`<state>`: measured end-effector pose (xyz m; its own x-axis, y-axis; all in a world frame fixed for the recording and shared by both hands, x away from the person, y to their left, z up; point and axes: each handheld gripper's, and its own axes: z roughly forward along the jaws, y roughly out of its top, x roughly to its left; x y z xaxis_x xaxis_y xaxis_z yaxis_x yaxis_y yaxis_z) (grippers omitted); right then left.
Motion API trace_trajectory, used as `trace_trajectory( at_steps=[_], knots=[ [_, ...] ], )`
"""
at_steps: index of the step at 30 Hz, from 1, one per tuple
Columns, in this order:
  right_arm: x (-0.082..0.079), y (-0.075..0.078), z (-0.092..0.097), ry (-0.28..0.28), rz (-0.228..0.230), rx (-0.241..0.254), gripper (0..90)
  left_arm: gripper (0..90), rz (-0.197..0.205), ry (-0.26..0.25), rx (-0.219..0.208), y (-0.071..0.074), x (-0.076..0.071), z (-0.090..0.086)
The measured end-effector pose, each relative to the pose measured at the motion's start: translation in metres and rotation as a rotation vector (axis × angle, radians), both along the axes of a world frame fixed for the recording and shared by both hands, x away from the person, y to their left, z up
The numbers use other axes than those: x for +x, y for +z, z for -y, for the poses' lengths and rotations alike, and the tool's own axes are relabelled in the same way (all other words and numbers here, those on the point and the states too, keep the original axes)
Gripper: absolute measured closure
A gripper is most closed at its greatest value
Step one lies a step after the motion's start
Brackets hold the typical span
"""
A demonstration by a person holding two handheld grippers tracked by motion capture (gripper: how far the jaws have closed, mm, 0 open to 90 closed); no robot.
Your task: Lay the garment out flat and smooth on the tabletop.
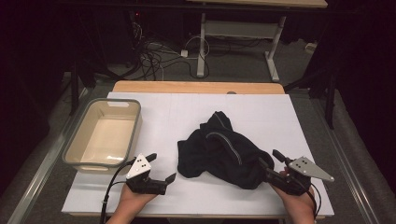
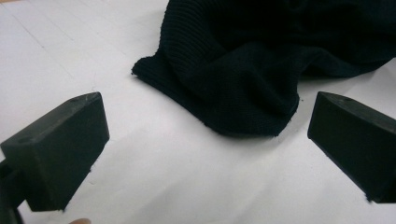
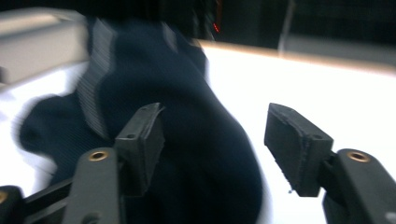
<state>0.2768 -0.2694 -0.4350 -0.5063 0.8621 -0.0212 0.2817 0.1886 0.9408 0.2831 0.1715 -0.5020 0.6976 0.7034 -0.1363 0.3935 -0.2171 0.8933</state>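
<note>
A crumpled black garment point(image 1: 219, 149) with a grey stripe lies on the white board point(image 1: 177, 109), right of its middle. My left gripper point(image 1: 163, 166) rests near the front edge, left of the garment, open and empty, its jaws pointing toward the cloth. In the left gripper view the garment's ribbed hem point(image 2: 243, 70) lies just beyond that gripper point(image 2: 208, 100). My right gripper point(image 1: 268, 158) sits at the garment's near right edge with its jaws apart. In the blurred right gripper view the cloth point(image 3: 187, 140) bulges between that gripper's point(image 3: 215, 112) jaws, and the pads do not press on it.
An empty beige bin point(image 1: 77, 140) with a grey rim stands at the board's left side. The wooden table edge point(image 1: 196, 87) shows behind the board. Cables point(image 1: 154, 56) and another table's legs point(image 1: 203, 46) are on the floor beyond.
</note>
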Motion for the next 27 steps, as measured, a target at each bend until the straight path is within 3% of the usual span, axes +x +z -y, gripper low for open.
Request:
trace_trajectory(
  at_steps=[1, 2, 3, 4, 5, 6, 8, 9, 10, 11, 14, 15, 16, 17, 21, 22, 23, 24, 25, 27],
  knots=[
    [-0.005, 0.012, -0.020, 0.065, 0.045, -0.025, 36.9, 0.0, -0.001, 0.000, 0.001, 0.000, 0.000, 0.000],
    [-0.005, 0.012, -0.020, 0.065, 0.045, -0.025, 36.9, 0.0, -0.001, 0.000, 0.001, 0.000, 0.000, 0.000],
    [-0.002, 0.017, -0.042, 0.125, 0.059, -0.052, 36.9, 0.0, 0.001, 0.002, 0.001, 0.000, 0.000, 0.000],
    [-0.002, 0.017, -0.042, 0.125, 0.059, -0.052, 36.9, 0.0, 0.001, 0.002, 0.001, 0.000, 0.000, 0.000],
    [0.006, 0.017, -0.062, 0.157, 0.053, -0.069, 37.1, 0.0, 0.007, 0.003, -0.003, 0.000, -0.001, 0.000],
    [0.011, 0.014, -0.070, 0.163, 0.038, -0.077, 38.1, 0.0, 0.011, 0.003, -0.004, 0.000, -0.001, -0.001],
    [0.022, 0.002, -0.080, 0.143, -0.028, -0.131, 48.8, 0.0, 0.018, 0.000, -0.009, 0.000, -0.002, -0.001],
    [0.022, 0.002, -0.080, 0.143, -0.028, -0.131, 48.8, 0.0, 0.018, 0.000, -0.009, 0.000, -0.002, -0.001],
    [0.026, -0.011, -0.077, 0.117, -0.044, -0.178, 70.4, 0.0, 0.020, -0.001, -0.016, 0.000, -0.002, -0.002],
    [0.025, -0.013, -0.071, 0.106, -0.034, -0.176, 79.2, 0.0, 0.021, -0.002, -0.021, -0.001, -0.002, -0.002],
    [0.020, -0.008, -0.057, 0.081, -0.010, -0.163, 81.2, 0.0, 0.017, 0.002, -0.031, -0.001, -0.002, -0.004],
    [0.013, -0.001, -0.036, 0.034, 0.021, -0.143, 81.3, 0.0, 0.019, 0.000, -0.029, -0.001, -0.002, -0.004],
    [0.013, -0.001, -0.036, 0.034, 0.021, -0.143, 81.3, 0.0, 0.019, 0.000, -0.029, -0.001, -0.002, -0.004],
    [0.006, 0.001, -0.008, -0.024, 0.022, -0.126, 81.3, 0.0, 0.025, -0.002, -0.027, -0.001, -0.003, -0.003],
    [-0.004, -0.009, 0.055, -0.161, -0.022, -0.095, 81.4, 0.0, 0.019, 0.000, -0.023, -0.001, -0.003, -0.003],
    [-0.004, -0.009, 0.055, -0.161, -0.022, -0.095, 81.4, 0.0, 0.019, 0.000, -0.023, -0.001, -0.003, -0.003],
    [-0.012, -0.015, 0.080, -0.221, -0.036, -0.104, 81.3, 0.0, 0.019, -0.002, -0.017, 0.000, -0.002, -0.002],
    [-0.012, -0.015, 0.080, -0.221, -0.036, -0.104, 81.3, 0.0, 0.019, -0.002, -0.017, 0.000, -0.002, -0.002],
    [-0.018, -0.020, 0.101, -0.269, -0.057, -0.095, 81.3, 0.0, 0.019, -0.003, -0.013, 0.000, -0.002, -0.001],
    [-0.021, -0.024, 0.115, -0.299, -0.075, -0.074, 81.3, 0.0, 0.019, -0.005, -0.006, 0.000, -0.002, -0.001]
  ],
)
